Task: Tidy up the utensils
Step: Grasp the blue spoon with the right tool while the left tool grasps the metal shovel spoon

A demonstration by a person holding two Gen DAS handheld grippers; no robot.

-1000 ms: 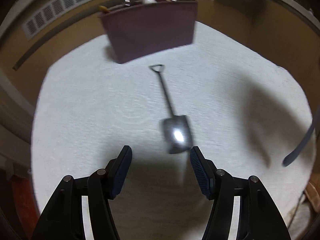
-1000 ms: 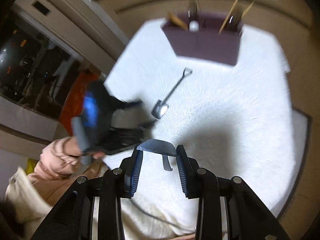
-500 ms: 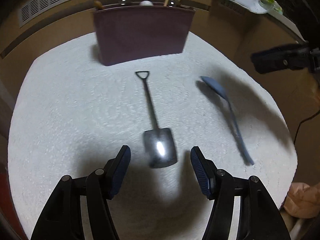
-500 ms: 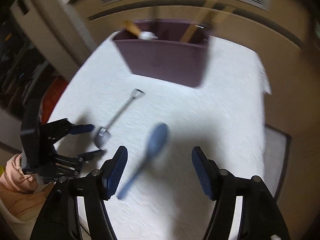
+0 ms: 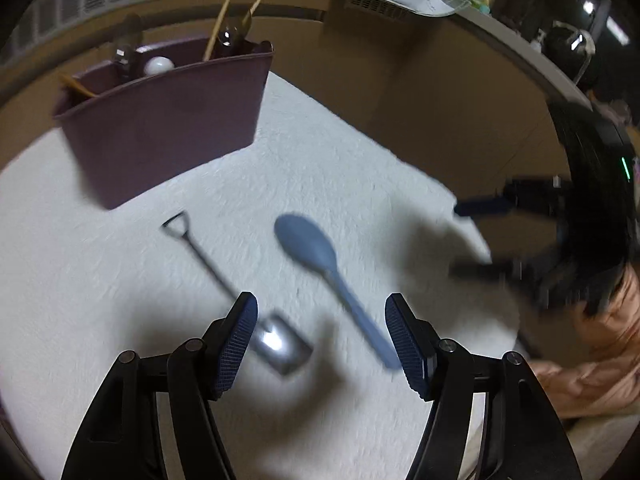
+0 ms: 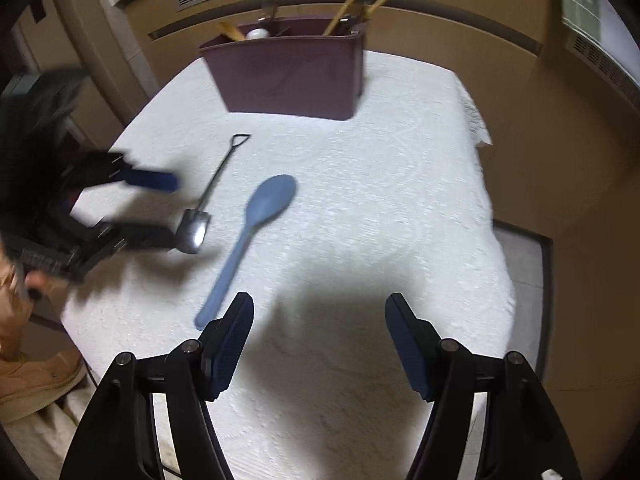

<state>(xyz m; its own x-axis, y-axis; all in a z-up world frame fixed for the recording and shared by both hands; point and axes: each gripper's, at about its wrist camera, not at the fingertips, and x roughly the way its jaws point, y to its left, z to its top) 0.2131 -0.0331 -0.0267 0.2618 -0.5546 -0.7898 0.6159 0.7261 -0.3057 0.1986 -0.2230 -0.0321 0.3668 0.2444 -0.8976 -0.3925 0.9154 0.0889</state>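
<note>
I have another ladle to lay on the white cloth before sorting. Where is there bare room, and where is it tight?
Bare cloth lies right of the blue spoon, from the maroon holder to the near edge. It is crowded on the left, where the shovel-shaped spoon lies beside the blue spoon with the left tool over it.

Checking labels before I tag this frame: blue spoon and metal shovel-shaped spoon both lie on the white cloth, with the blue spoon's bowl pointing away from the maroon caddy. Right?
Not quite. The blue spoon and the shovel-shaped spoon do both lie on the white cloth, but the blue spoon's bowl points toward the maroon caddy, its handle away from it. The right wrist view shows this clearly.
</note>
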